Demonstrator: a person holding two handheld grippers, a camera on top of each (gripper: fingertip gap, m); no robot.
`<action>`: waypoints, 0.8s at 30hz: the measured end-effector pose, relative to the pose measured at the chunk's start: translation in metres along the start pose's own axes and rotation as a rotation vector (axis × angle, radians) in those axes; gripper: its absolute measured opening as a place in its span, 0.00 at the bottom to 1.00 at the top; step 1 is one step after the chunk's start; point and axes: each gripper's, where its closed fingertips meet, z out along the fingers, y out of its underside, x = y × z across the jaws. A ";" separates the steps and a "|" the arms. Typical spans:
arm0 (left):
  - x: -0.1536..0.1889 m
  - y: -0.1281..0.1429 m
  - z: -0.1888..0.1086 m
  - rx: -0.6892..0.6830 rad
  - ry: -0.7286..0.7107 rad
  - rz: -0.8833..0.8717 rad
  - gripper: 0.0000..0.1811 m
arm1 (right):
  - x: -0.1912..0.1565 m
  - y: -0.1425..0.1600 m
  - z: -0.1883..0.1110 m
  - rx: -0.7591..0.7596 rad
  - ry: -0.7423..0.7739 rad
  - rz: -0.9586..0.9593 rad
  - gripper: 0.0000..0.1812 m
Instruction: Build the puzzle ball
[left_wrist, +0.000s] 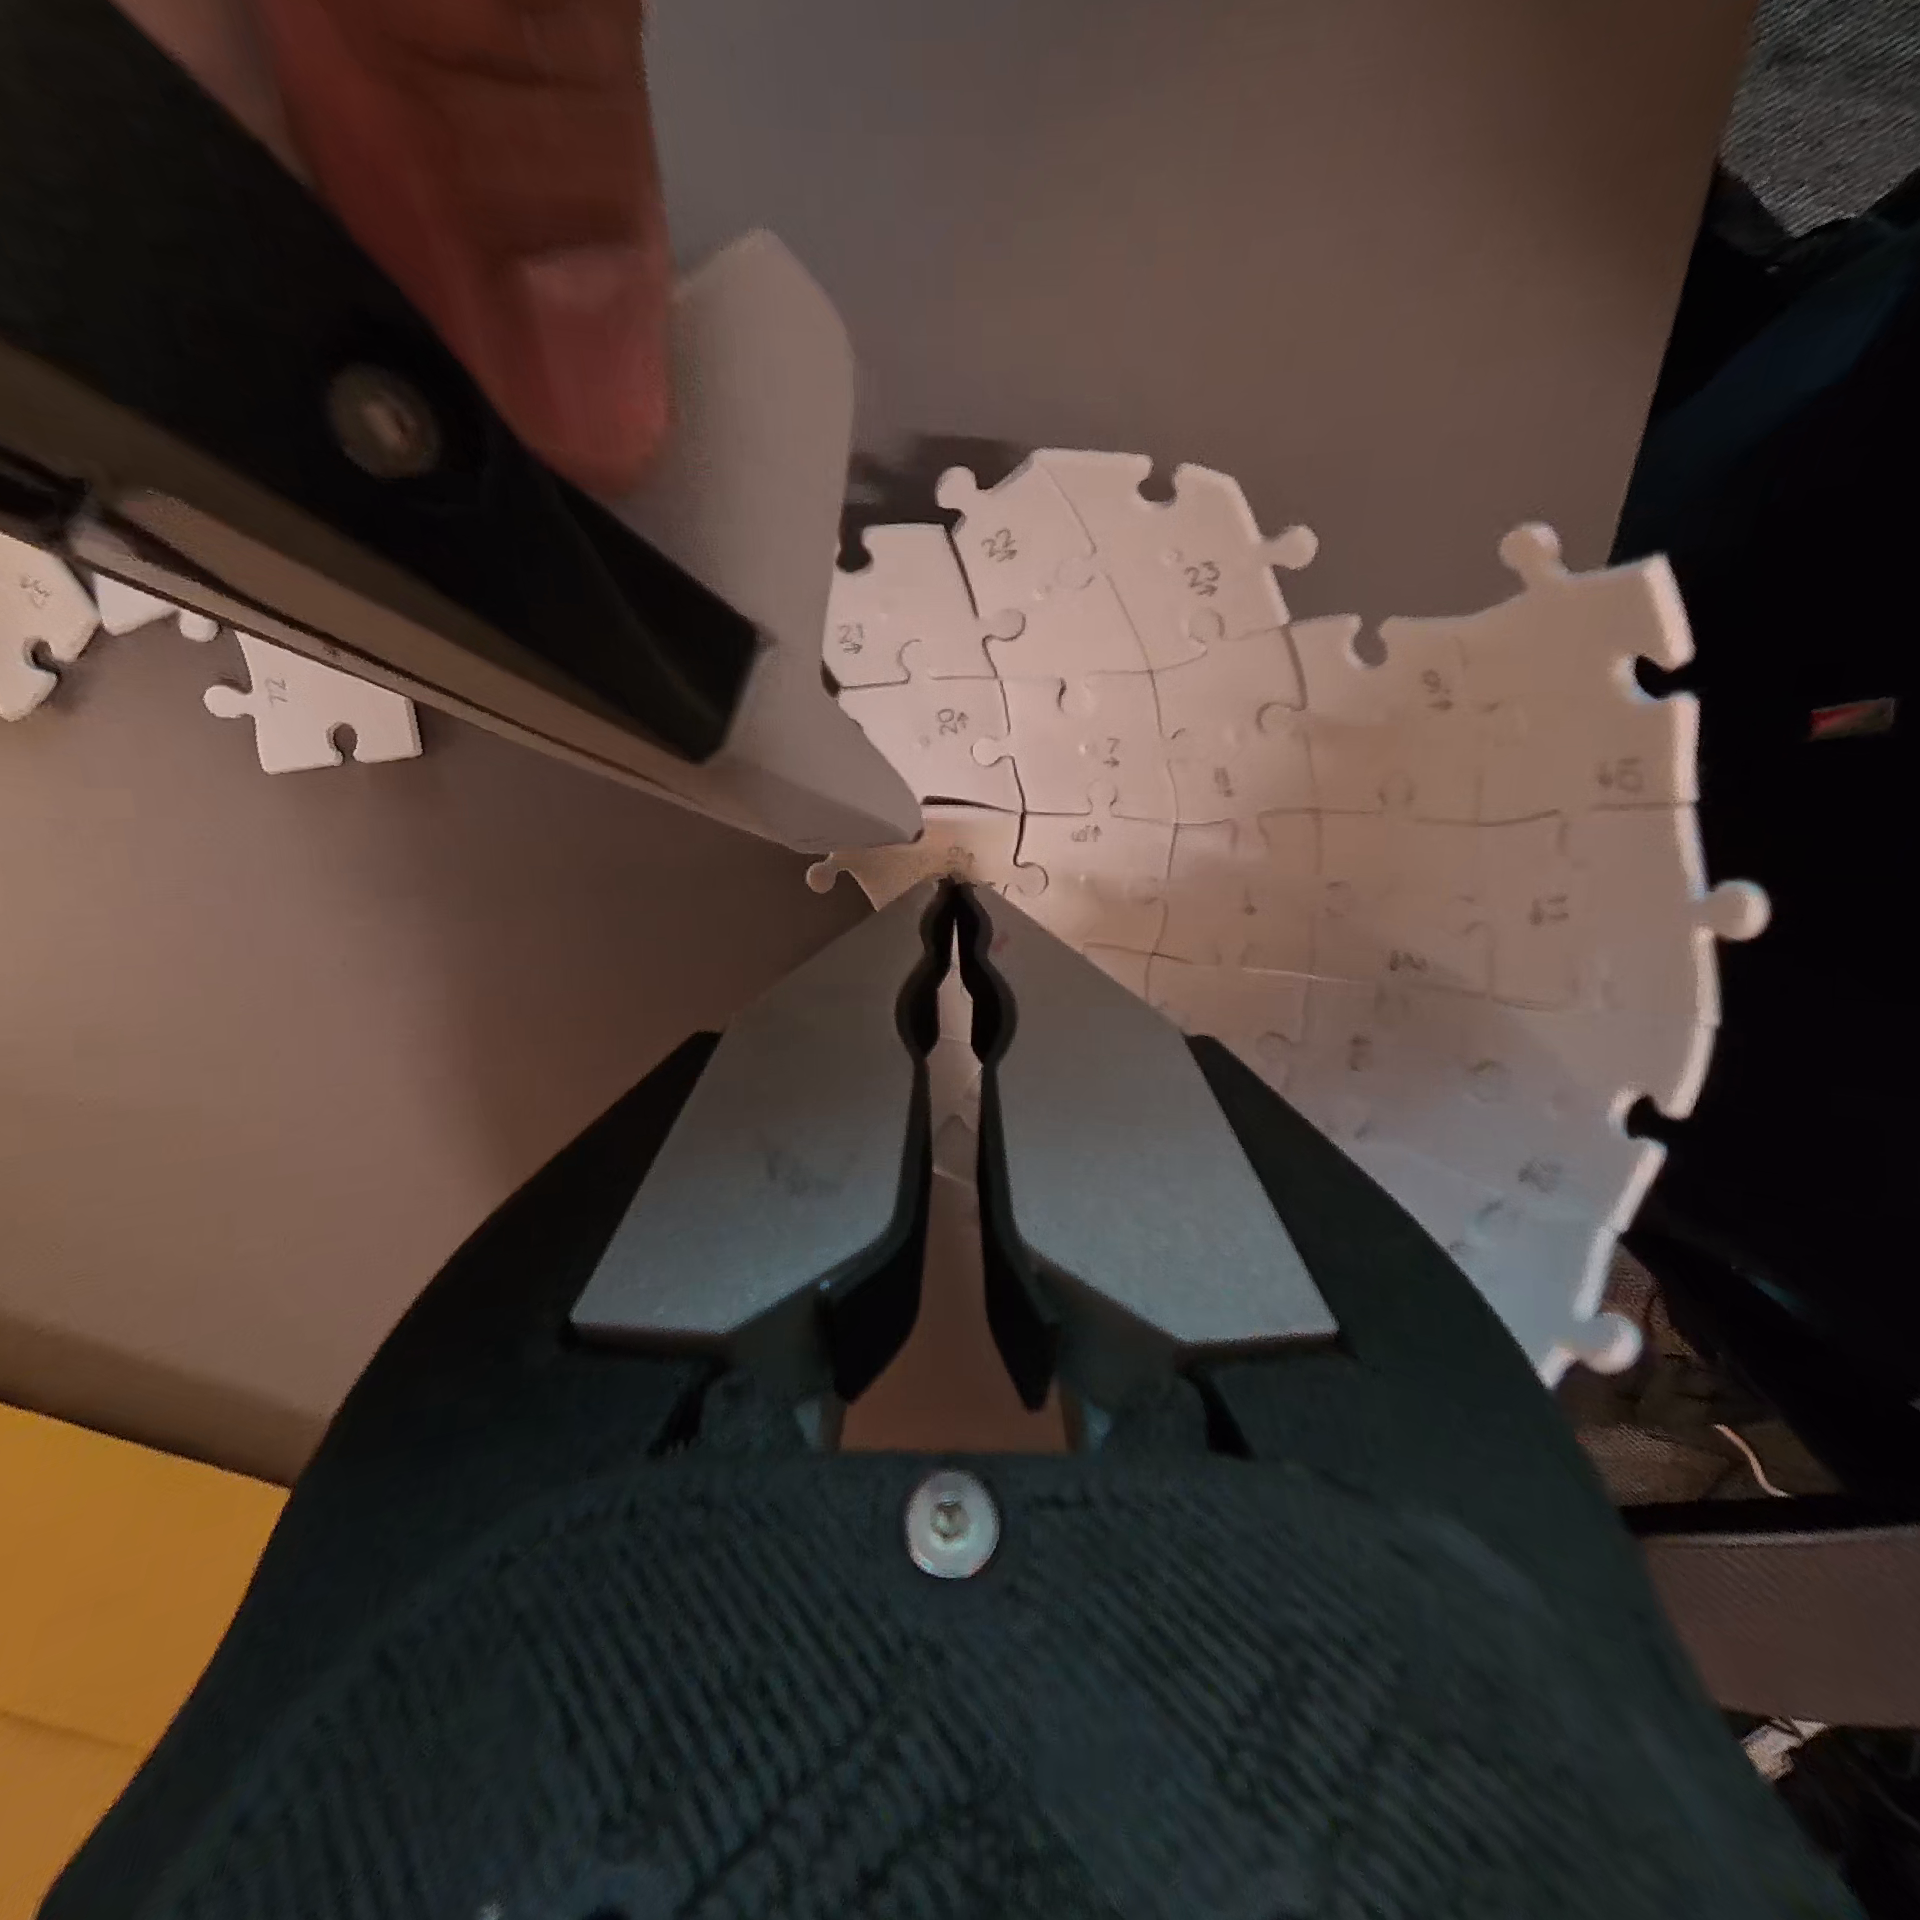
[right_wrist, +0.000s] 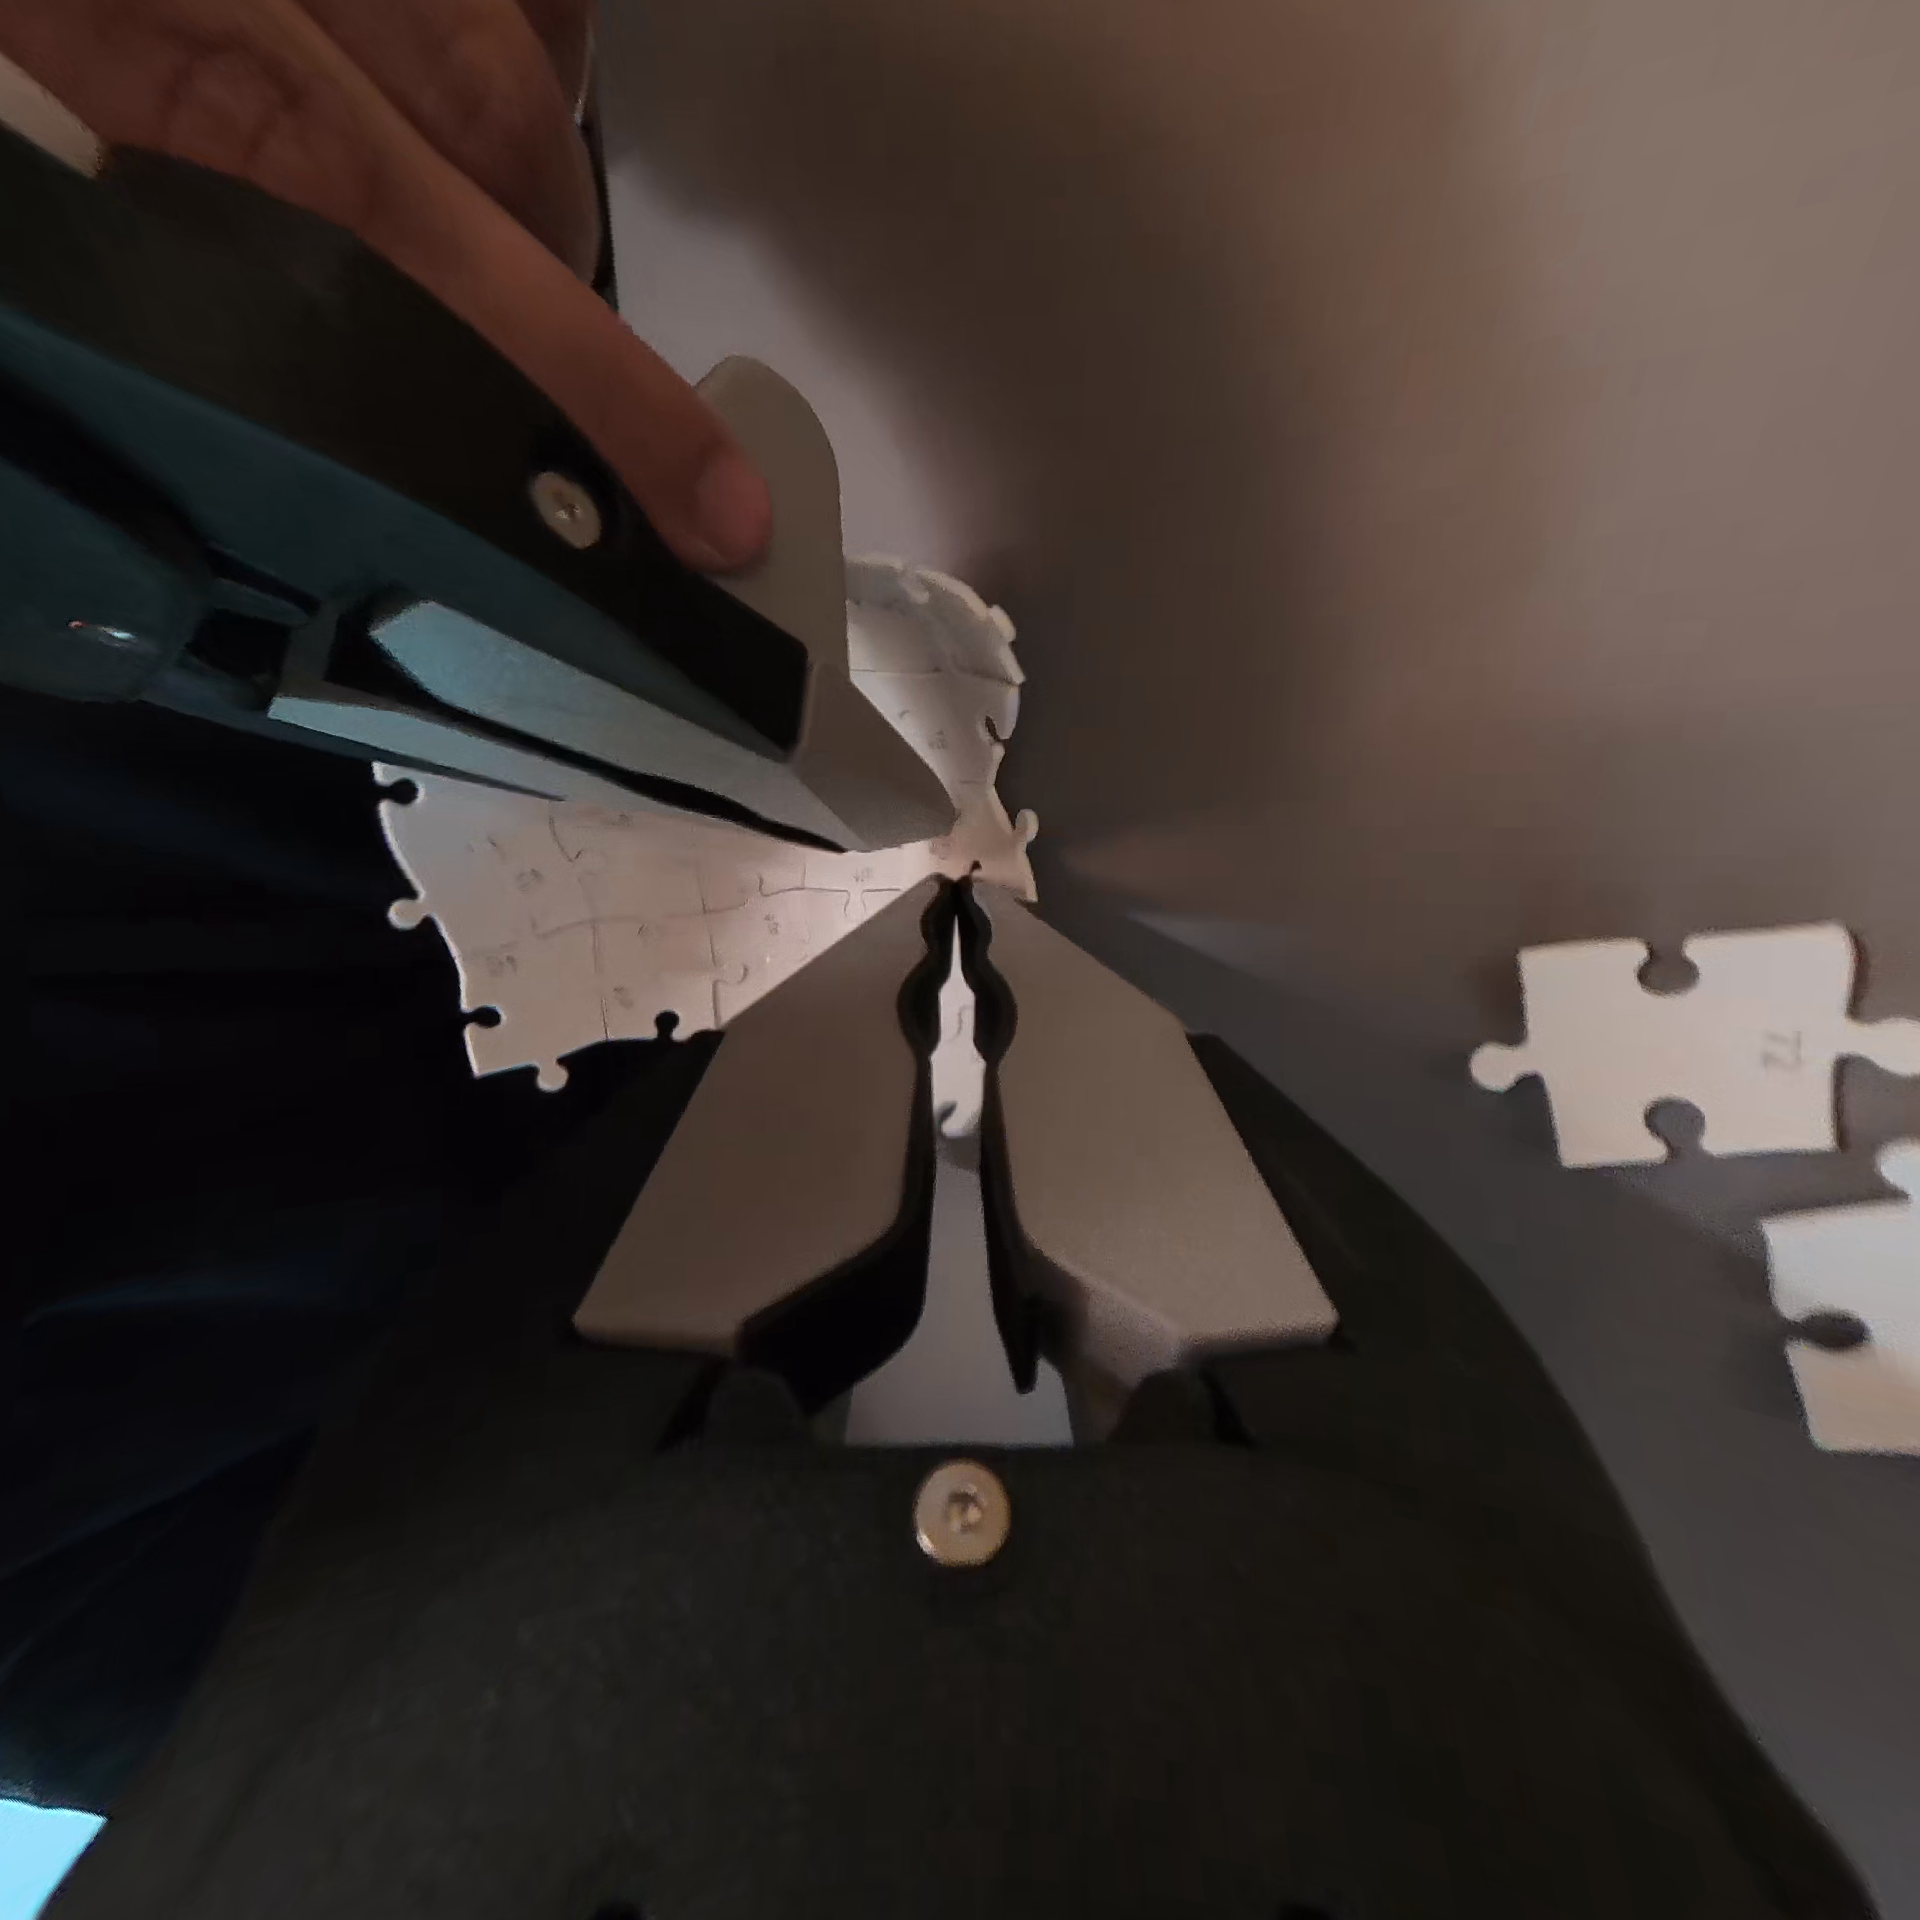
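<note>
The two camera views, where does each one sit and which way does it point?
Left wrist view: sits on the left tool, looking along its shut fingers at the curved puzzle shell; the right tool and a hand show at upper left.
Right wrist view: sits on the right tool, facing the same shell from the other side; the left tool and a hand show at upper left.
Shared: the shell's edge piece where both tips meet, the loose piece, and the grey table.

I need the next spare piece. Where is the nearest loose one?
In the right wrist view, a loose puzzle piece lies on the grey table, right of the right gripper.
</note>
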 end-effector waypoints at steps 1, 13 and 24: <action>0.000 0.000 0.000 -0.006 -0.005 0.005 0.00 | -0.001 0.000 -0.005 0.016 0.007 0.001 0.00; 0.005 -0.004 0.001 -0.022 -0.018 0.014 0.00 | 0.002 0.034 -0.024 0.186 0.031 0.211 0.18; 0.008 -0.002 0.001 -0.021 -0.027 0.012 0.00 | -0.004 0.022 0.000 0.150 -0.101 0.189 0.02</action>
